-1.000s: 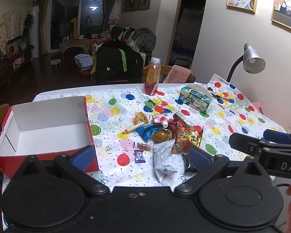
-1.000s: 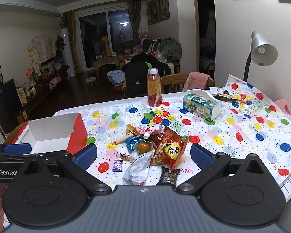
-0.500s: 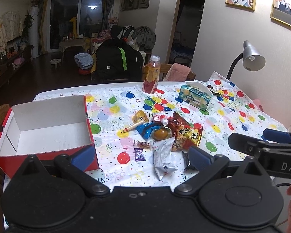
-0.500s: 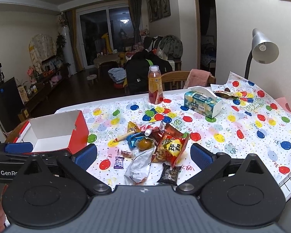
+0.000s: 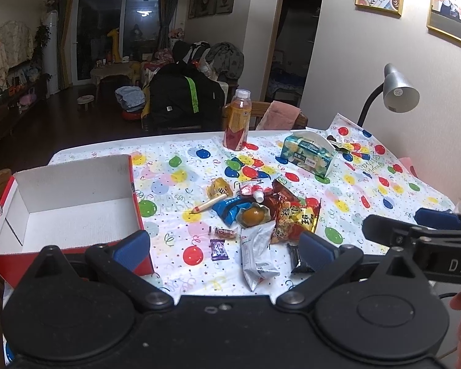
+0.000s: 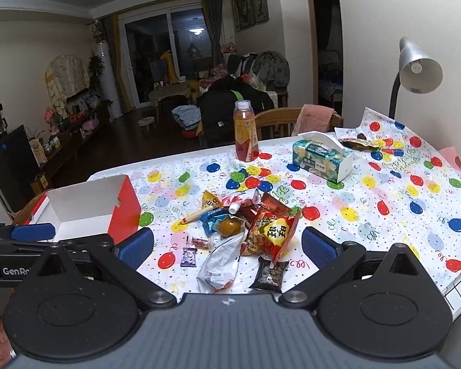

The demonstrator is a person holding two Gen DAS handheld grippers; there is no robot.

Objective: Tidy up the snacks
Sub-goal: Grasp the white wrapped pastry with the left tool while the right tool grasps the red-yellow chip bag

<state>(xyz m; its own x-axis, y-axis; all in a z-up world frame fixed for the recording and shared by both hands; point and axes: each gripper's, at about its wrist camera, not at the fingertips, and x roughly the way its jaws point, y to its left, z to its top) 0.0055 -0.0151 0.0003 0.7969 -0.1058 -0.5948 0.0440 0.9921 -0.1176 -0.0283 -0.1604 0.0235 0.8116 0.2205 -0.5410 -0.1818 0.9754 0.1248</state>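
From the left wrist view, the left gripper (image 5: 222, 247) is hovering with its blue pads spread wide, gripping nothing, over the snack pile (image 5: 261, 215) lying on the balloon-print tablecloth (image 5: 368, 190). An open red box (image 5: 61, 255) is sitting left of the pile. "DAS" is showing on the right gripper's arm.

From the right wrist view, the right gripper (image 6: 227, 246) is likewise gaping wide and empty over the snacks; "GenRo" is showing on the left gripper's arm.

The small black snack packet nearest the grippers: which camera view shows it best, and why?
The right wrist view: the black snack packet lies whole and unobstructed there. In the left wrist view, the packet is partly hidden behind that gripper's blue pad.
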